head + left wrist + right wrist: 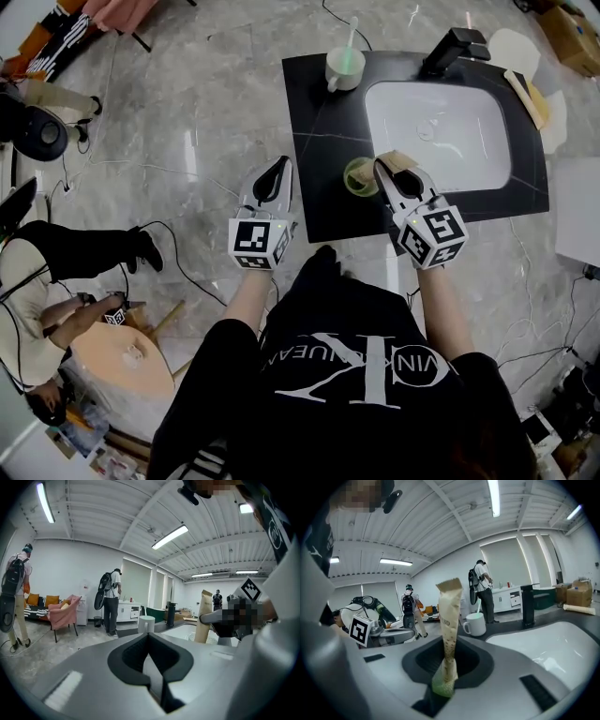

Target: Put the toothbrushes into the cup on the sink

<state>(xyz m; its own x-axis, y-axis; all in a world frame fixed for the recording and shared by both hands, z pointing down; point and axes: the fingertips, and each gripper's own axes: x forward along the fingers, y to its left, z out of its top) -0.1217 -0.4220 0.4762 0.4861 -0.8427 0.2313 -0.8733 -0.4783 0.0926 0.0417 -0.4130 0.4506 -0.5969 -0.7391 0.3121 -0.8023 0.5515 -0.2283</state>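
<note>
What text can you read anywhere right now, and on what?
"ND": end of a word on the paper packet held in the right gripper.
"VIN K": fragment on the person's shirt; the rest is unreadable.
Cubes: square markers only, no letters.

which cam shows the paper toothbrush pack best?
Right gripper view: the pack stands upright at centre, whole length visible, pinched at its green end. Head view shows just its tan top beyond the right gripper. Left gripper view shows it small, side-on, at right.
</note>
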